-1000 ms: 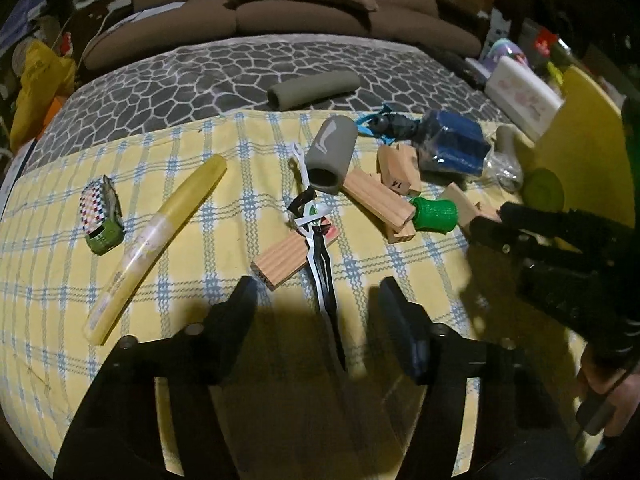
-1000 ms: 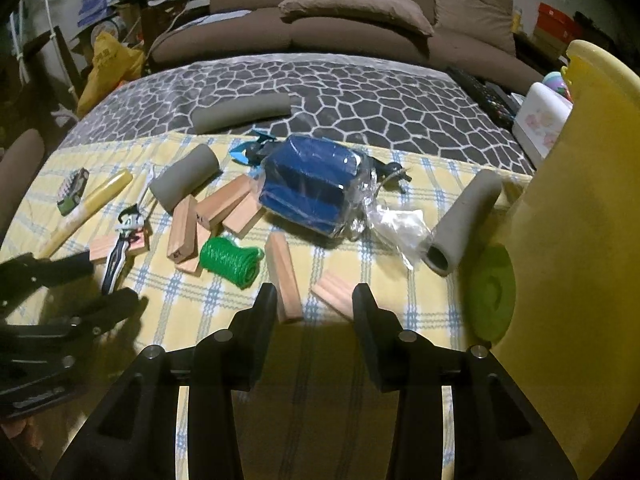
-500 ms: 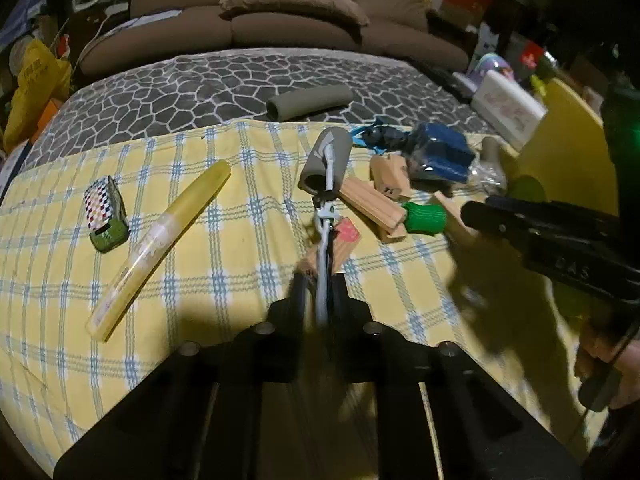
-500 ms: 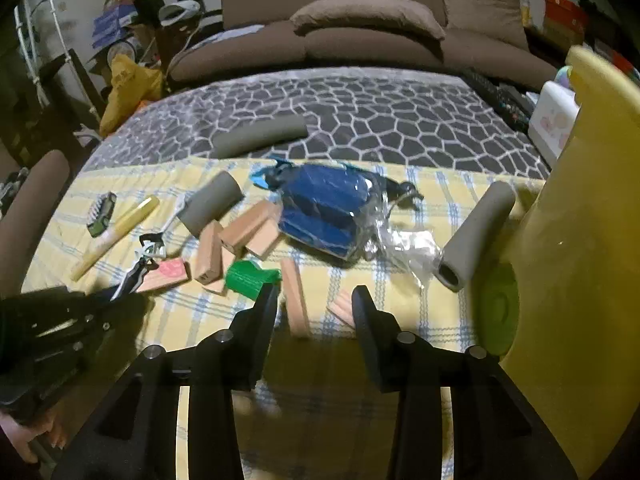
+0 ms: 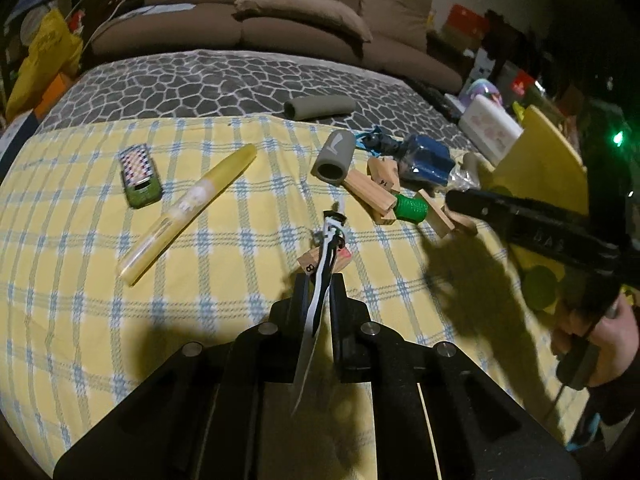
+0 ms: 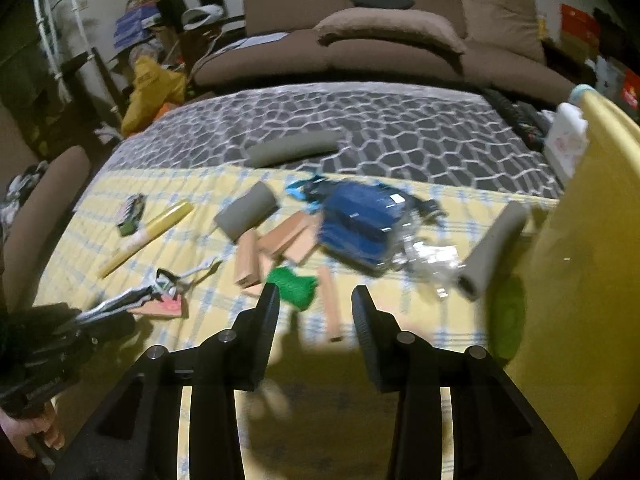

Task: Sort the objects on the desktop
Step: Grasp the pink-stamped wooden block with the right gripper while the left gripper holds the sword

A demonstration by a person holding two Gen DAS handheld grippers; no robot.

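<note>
Left wrist view: left gripper (image 5: 318, 292) fingers clamped on the black-and-white pliers (image 5: 326, 258), whose nose end reaches over a wooden block (image 5: 310, 266) on the yellow checked cloth (image 5: 80, 264). Toy car (image 5: 140, 176) and yellow tube (image 5: 188, 212) lie to the left; grey foam roller (image 5: 334, 156), green twine spool (image 5: 412, 208) and blue packet (image 5: 426, 160) lie beyond.

Right wrist view (blurred): right gripper (image 6: 316, 300) fingers part-way apart, nothing between them, above the cloth near the spool. Yellow bin (image 6: 580, 280) at right.
</note>
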